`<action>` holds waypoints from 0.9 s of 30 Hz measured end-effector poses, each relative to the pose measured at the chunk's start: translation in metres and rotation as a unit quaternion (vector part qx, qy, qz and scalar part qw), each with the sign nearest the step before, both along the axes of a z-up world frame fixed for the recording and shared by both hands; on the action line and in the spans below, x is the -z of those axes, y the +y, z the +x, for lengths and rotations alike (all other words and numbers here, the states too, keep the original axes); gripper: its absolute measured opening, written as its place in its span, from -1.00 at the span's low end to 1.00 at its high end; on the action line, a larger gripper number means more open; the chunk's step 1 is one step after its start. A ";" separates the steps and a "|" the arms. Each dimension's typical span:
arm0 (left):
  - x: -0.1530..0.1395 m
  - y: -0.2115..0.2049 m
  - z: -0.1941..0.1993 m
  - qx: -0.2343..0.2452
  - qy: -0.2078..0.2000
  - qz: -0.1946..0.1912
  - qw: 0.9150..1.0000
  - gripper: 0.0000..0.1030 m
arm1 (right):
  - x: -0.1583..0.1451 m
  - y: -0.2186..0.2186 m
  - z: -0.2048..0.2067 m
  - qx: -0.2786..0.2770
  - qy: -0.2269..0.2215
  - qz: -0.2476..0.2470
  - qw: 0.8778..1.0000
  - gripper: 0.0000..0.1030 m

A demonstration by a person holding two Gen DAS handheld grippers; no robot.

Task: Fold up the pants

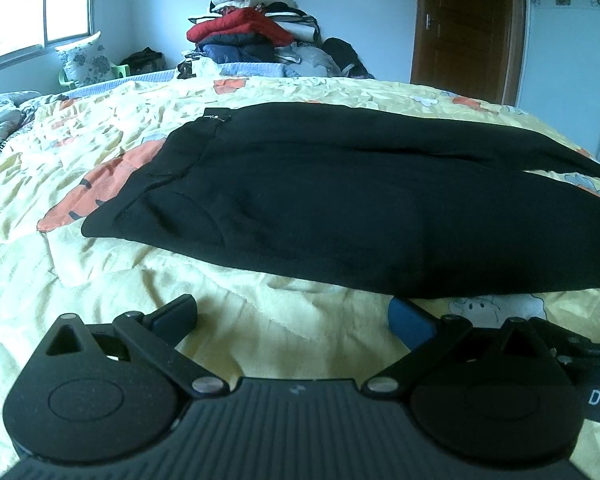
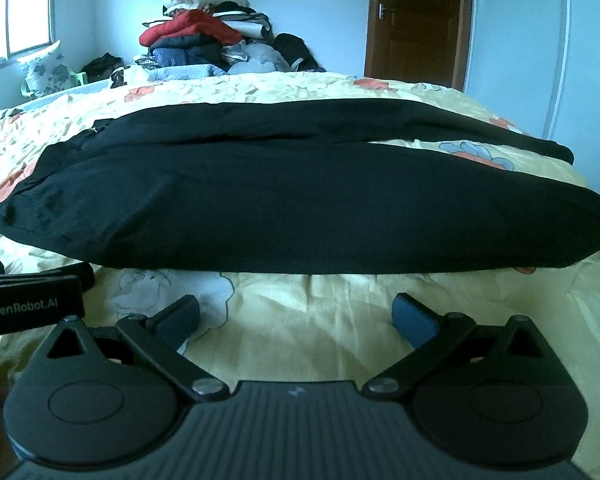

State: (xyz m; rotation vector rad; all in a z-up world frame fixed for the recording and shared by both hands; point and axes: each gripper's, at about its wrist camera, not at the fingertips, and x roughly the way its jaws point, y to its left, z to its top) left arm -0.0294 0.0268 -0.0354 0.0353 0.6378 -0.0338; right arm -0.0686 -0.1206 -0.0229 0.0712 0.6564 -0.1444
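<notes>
Black pants (image 1: 320, 200) lie flat on the yellow flowered bedspread (image 1: 100, 264), waistband to the left, legs running to the right. In the right wrist view the pants (image 2: 300, 208) show both legs, slightly apart at the far right. My left gripper (image 1: 292, 316) is open and empty, just short of the near edge of the pants by the waist end. My right gripper (image 2: 296, 316) is open and empty, just short of the near leg's edge. The left gripper's body (image 2: 28, 300) shows at the left of the right wrist view.
A tall pile of clothes (image 1: 252, 28) stands beyond the far side of the bed. A flowered pillow (image 1: 84, 60) on a green chair is under the window. A brown door (image 1: 464, 20) is at the back right. A crumpled quilt (image 1: 0, 120) lies at far left.
</notes>
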 end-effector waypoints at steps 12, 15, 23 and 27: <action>0.000 0.000 -0.002 -0.001 0.000 -0.003 1.000 1.00 | 0.000 -0.001 -0.003 0.001 0.000 0.000 1.000 1.00; 0.000 0.000 -0.002 -0.001 0.000 -0.003 1.000 1.00 | 0.000 -0.001 -0.003 0.001 -0.001 -0.001 1.000 1.00; 0.000 0.000 -0.003 -0.001 0.000 -0.003 1.000 1.00 | 0.001 -0.001 -0.003 0.001 -0.001 0.000 1.000 1.00; 0.000 0.000 -0.003 -0.001 0.000 -0.003 1.000 1.00 | 0.001 -0.001 -0.003 0.001 -0.001 0.000 1.000 1.00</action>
